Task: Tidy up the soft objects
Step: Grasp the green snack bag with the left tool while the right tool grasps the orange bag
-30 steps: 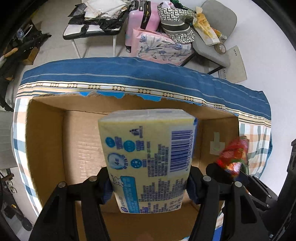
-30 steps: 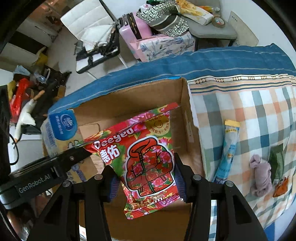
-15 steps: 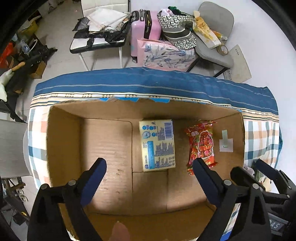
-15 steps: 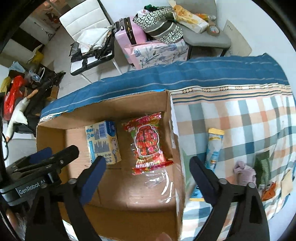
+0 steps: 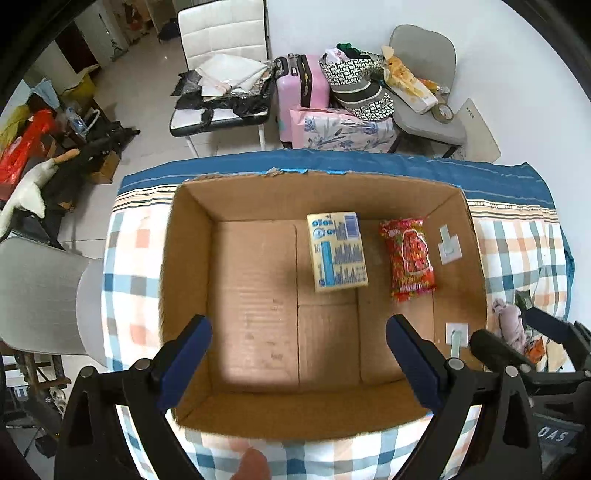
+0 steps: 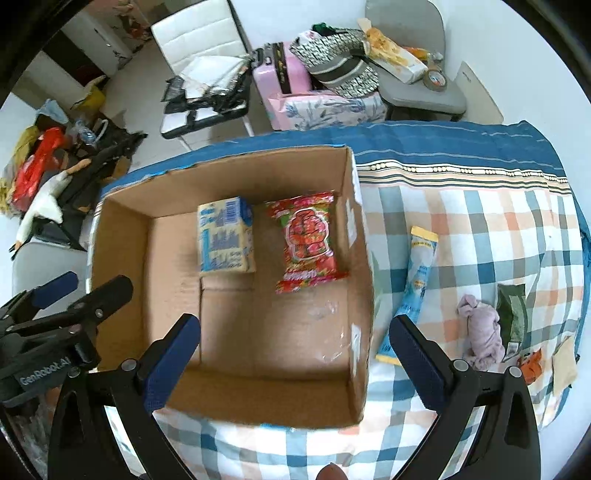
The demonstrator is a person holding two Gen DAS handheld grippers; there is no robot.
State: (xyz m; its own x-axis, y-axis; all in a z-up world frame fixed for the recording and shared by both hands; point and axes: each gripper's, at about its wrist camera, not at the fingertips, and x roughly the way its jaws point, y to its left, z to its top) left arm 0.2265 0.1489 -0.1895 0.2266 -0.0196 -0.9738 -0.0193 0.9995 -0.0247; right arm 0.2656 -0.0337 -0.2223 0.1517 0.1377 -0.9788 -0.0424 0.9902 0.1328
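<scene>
— Two grippers, both spread wide and empty: the left gripper [image 5: 297,363] and right gripper [image 6: 293,360] hang above the cardboard box [image 6: 229,400].

— What's next?

— Likely the blue sachet [image 6: 415,280] at two o'clock on the checked cloth [image 6: 498,229]. Light, limp, slippery; pinch mid-length.

— And farther in?

— Tissue pack [image 6: 226,236] and red snack bag [image 6: 308,242] lie side by side at twelve.

Beyond the far edge of my checked, blue-bordered bedspread [image 5: 517,236] I see pale floor tiles [image 5: 147,122], a white padded chair [image 5: 225,40], a pink hard-shell suitcase [image 5: 301,86] and a grey chair [image 5: 424,48] against the white wall [image 5: 332,22].
</scene>
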